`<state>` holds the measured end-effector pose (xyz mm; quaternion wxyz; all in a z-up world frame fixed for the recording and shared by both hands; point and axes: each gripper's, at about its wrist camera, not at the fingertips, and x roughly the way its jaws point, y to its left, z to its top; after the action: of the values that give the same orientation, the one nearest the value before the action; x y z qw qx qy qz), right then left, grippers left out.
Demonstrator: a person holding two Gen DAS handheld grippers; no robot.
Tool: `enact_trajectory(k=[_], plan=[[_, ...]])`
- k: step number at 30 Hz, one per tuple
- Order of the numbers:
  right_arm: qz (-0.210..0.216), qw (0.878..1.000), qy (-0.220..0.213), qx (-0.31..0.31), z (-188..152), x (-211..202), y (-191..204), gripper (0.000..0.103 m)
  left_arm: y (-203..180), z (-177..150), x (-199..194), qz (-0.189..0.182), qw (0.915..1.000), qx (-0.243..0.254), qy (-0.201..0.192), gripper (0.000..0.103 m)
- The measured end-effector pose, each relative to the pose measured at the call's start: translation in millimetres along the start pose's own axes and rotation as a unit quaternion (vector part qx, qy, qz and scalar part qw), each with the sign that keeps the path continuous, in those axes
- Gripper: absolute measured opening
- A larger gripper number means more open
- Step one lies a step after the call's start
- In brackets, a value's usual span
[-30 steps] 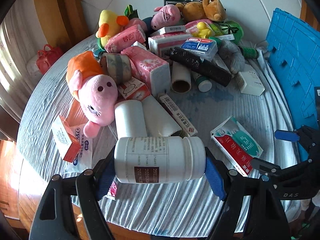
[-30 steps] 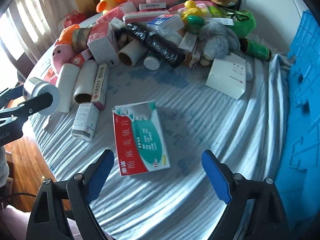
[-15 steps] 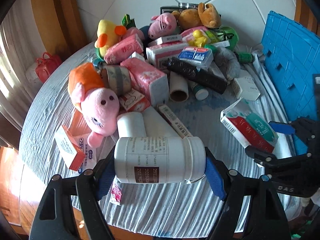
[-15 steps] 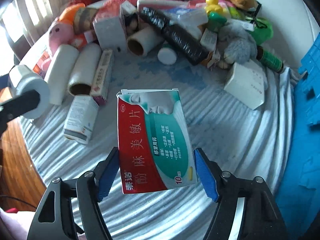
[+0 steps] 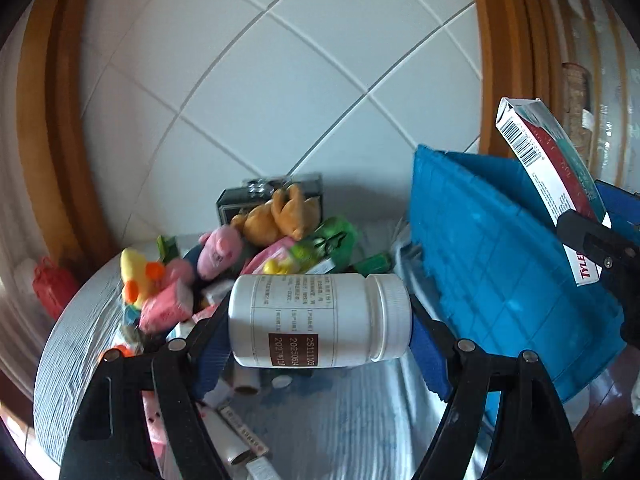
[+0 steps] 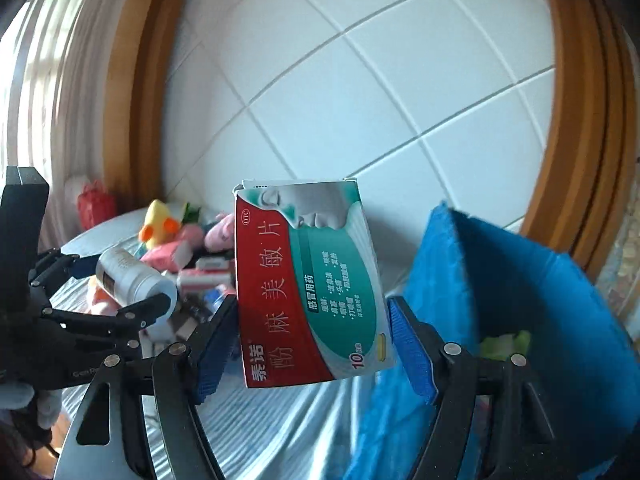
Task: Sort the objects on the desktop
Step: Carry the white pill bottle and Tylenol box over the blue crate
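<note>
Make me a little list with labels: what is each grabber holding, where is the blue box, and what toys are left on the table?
left gripper: shut on white bottle, lying sideways
right gripper: shut on medicine box, upright
blue crate: right of both grippers
table: yellow duck, pink pig, brown bear piled at the back

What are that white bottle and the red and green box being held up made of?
White bottle: seemingly plastic, smooth with a slight sheen, a ribbed screw cap and a paper-looking printed label. Red and green box: thin printed cardboard, apparently glossy, with folded flaps showing at the top edge.
</note>
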<state>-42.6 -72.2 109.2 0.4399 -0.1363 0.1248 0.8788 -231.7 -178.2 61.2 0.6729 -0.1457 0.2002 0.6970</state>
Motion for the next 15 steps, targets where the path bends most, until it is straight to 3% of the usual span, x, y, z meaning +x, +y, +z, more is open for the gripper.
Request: enact_trajectory(k=[4,9,12,15], plan=[[-0.076,0.997,-0.004,0.020,9,-19,-52,0.074,-64,45,1,-0.067,0.9969,0.036,-0.020,0.079],[-0.129,0.989,0.065,0.044,4,-17,-134,0.074,-148,86,10,-0.147,0.9864,0.073,0.002,0.079],[-0.150,0.980,0.127,0.037,-5,-4,-178,0.074,-202,101,27,-0.172,0.9782,0.108,0.042,0.079],[-0.151,0.969,0.194,0.012,-16,16,-209,0.074,-254,105,60,-0.188,0.9664,0.133,0.115,0.079]])
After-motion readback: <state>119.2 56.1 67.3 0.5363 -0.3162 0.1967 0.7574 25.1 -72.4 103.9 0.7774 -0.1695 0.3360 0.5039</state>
